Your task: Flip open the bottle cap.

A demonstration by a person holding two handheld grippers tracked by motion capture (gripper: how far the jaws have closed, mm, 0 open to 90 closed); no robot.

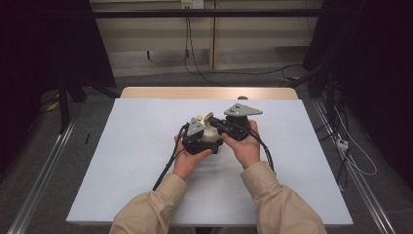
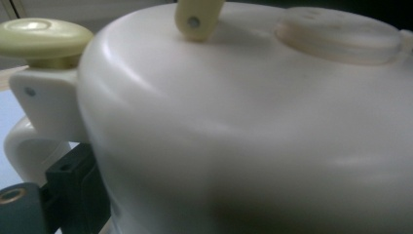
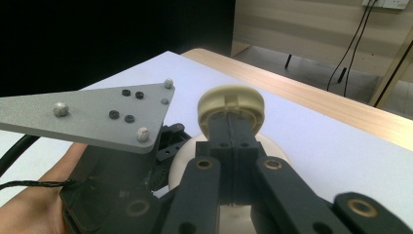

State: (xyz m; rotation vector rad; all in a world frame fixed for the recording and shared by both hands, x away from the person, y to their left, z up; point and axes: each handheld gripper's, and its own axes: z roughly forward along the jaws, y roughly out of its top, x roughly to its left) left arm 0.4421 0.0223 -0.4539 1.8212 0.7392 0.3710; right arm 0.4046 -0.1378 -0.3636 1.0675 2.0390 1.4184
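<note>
Both grippers on the small white kettle (image 1: 210,134) at mid-table.
Right gripper (image 3: 233,127) is clamped on the cream lid (image 3: 231,102); left gripper (image 1: 196,139) steadies the body, jaw state unclear. A skewed pull could tip it.

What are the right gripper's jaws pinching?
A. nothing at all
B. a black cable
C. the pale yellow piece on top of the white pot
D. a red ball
C: in the right gripper view, the right gripper has its jaws shut together on the pale yellow piece above the white pot.
</note>
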